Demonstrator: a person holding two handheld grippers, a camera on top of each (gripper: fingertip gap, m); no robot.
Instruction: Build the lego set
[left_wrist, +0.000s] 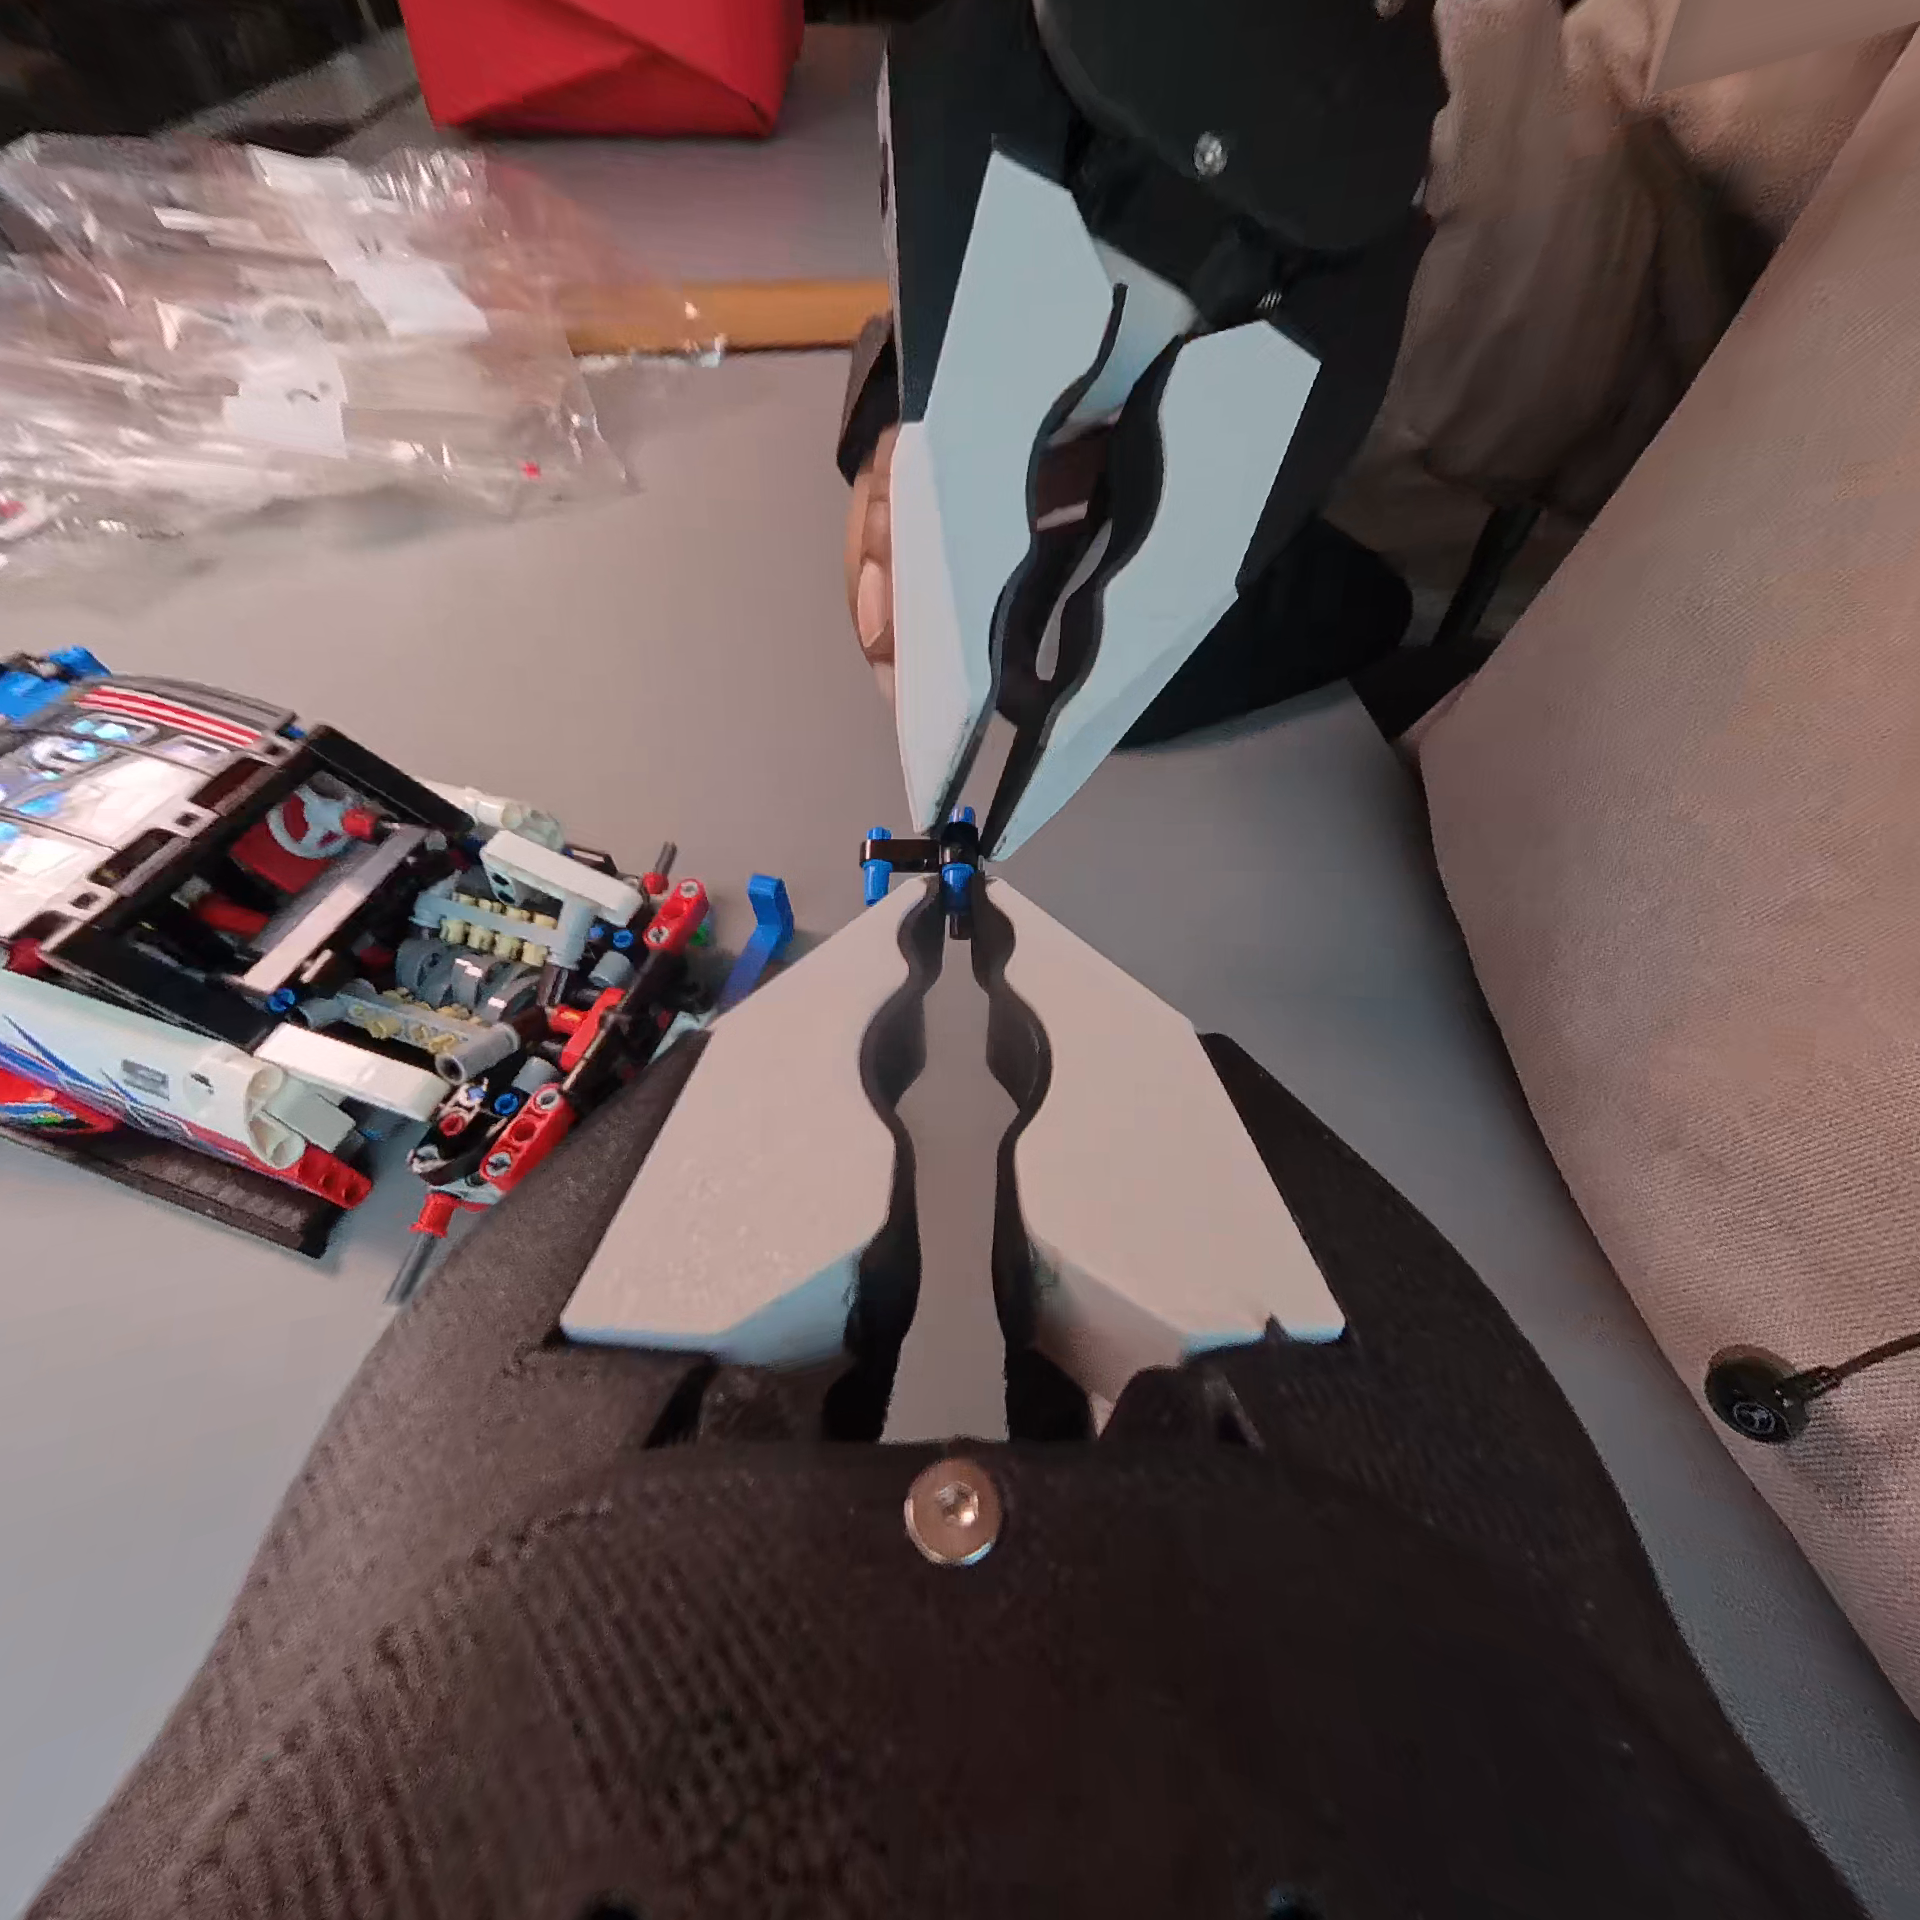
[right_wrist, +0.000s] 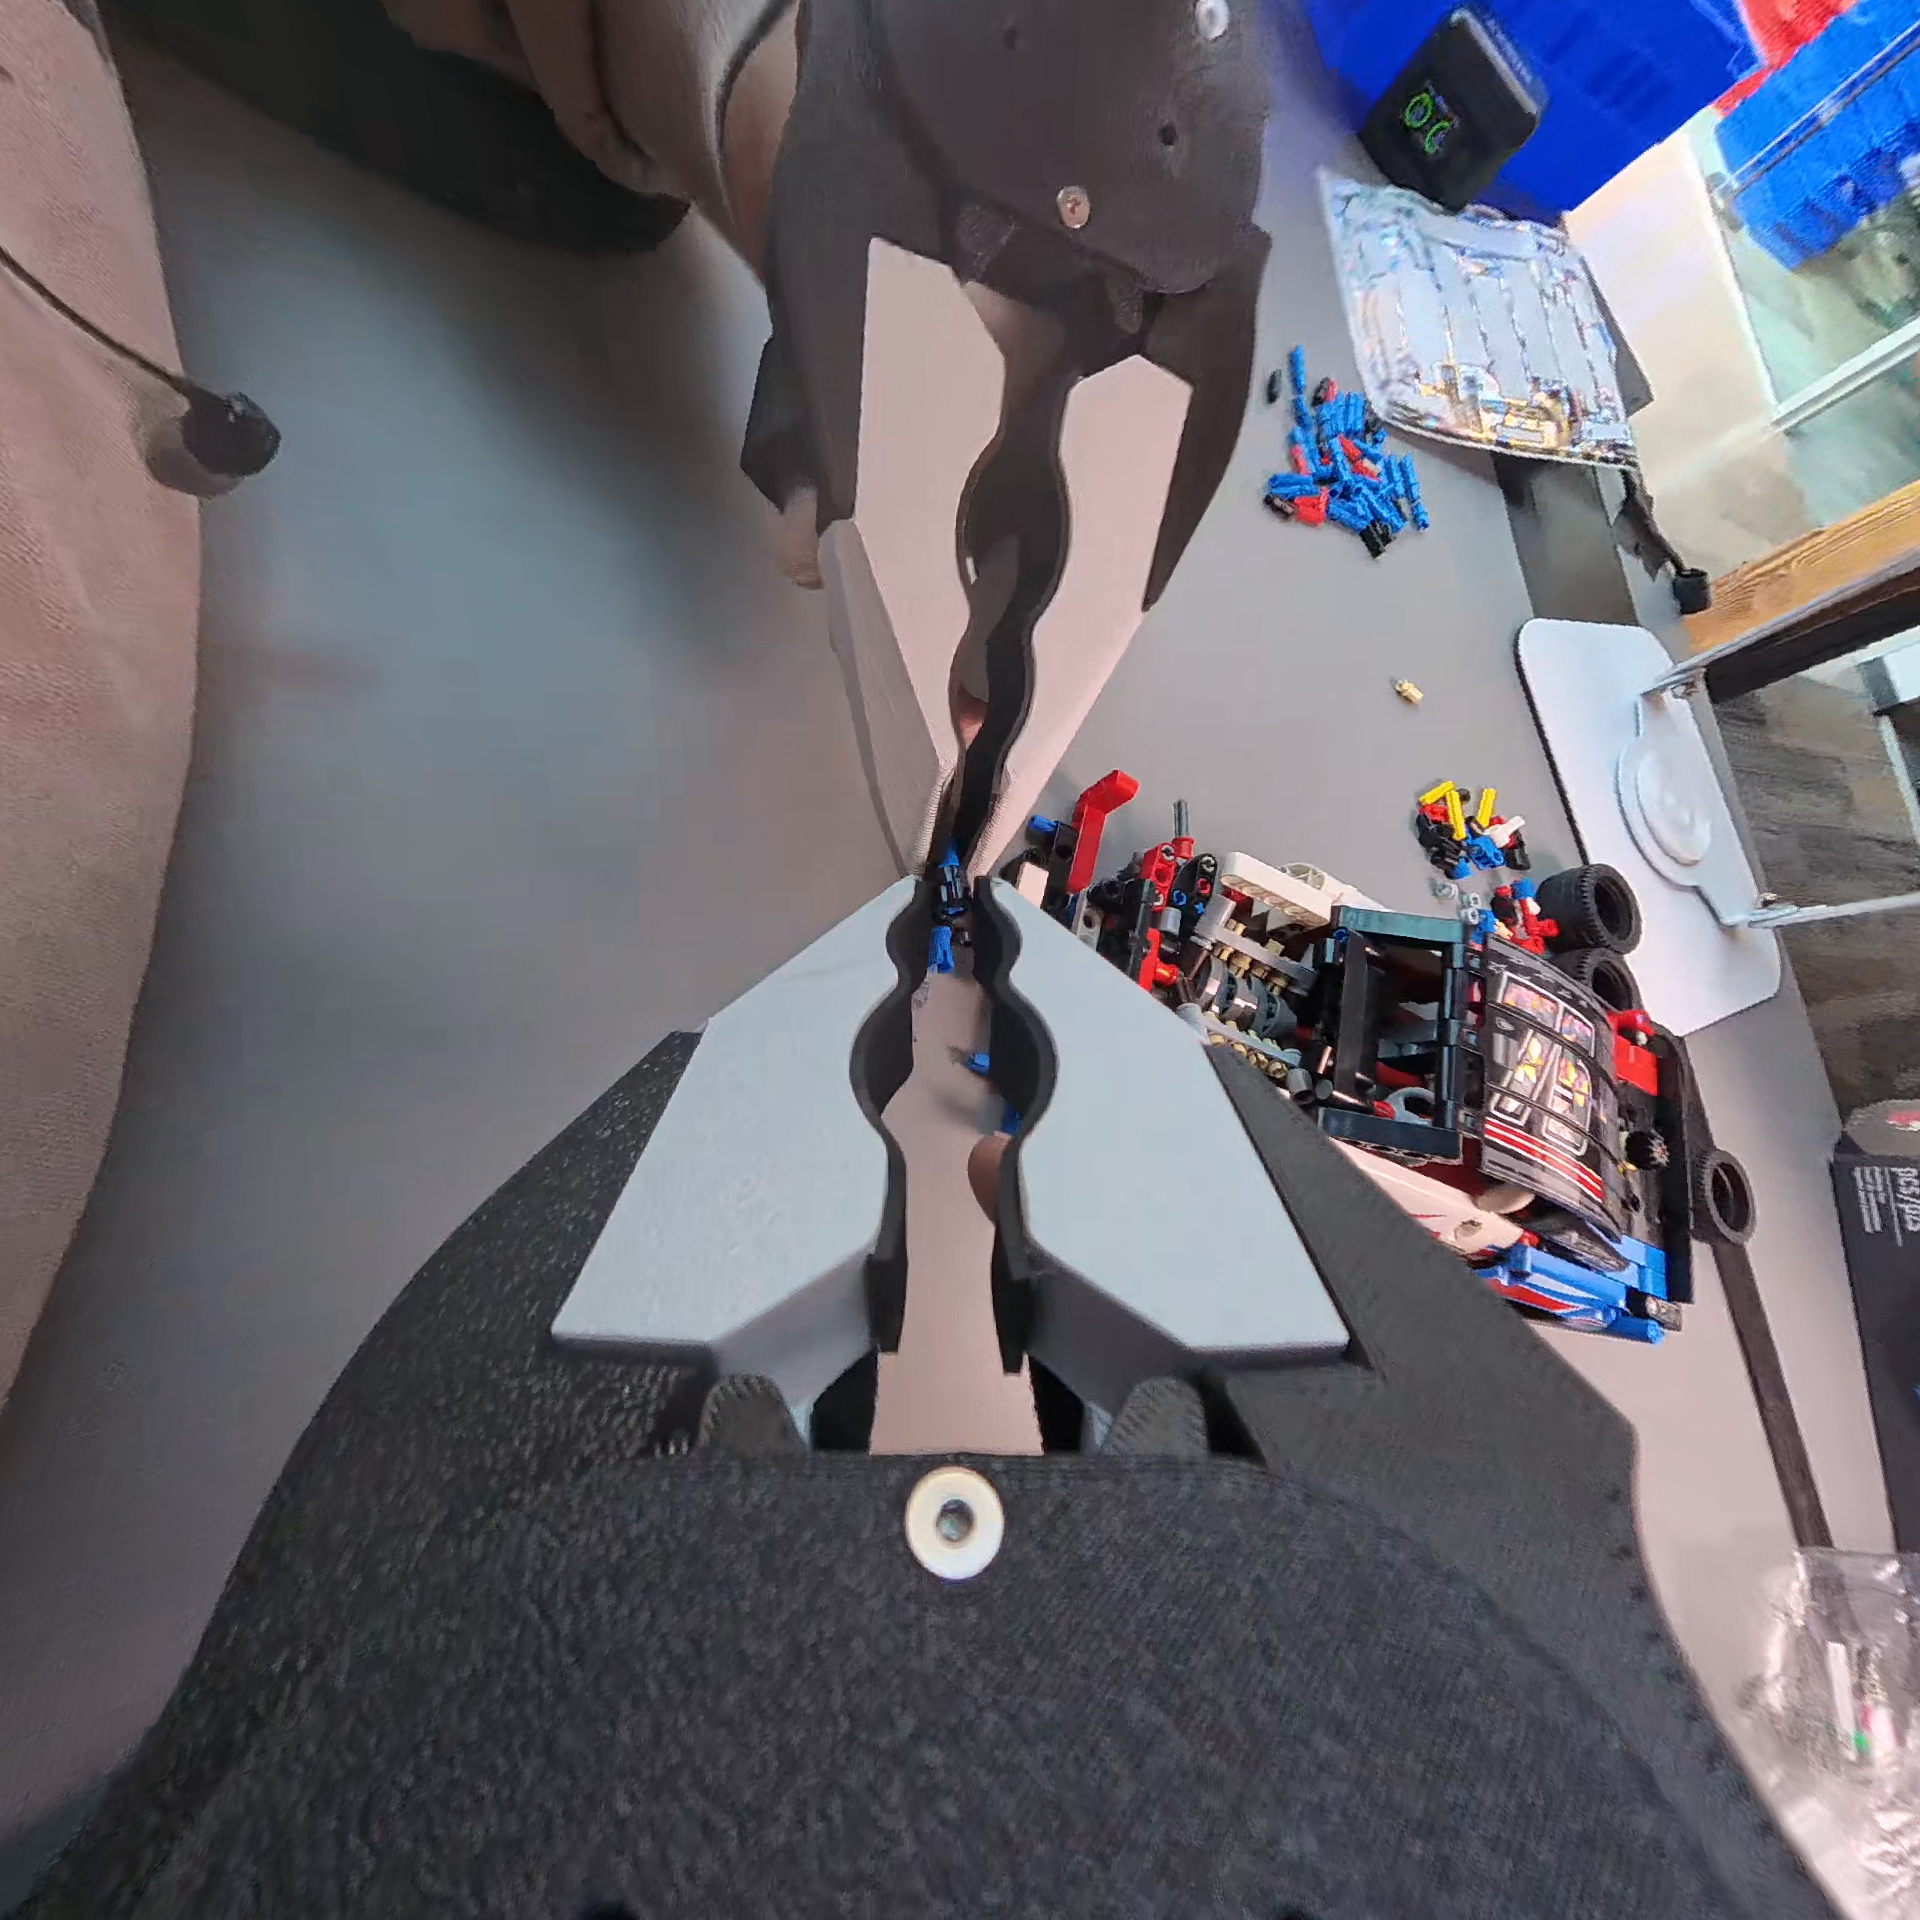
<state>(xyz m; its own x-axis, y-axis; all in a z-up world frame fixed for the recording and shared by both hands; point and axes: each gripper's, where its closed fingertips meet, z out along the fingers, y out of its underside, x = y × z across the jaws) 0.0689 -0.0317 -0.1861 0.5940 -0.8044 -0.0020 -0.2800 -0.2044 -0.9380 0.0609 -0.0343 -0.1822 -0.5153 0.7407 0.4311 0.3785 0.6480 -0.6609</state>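
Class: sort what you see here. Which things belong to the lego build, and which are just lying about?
In use: left tool, right tool, black piece with blue pins held between them, car, loose pins, tyres.

Lying about: red box, timer.

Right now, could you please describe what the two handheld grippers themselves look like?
Both match: the left gripper and right gripper have black woven-textured bodies, a silver centre screw, and two pale grey wedge fingers lined with wavy black pads. The person's sleeve is beige.
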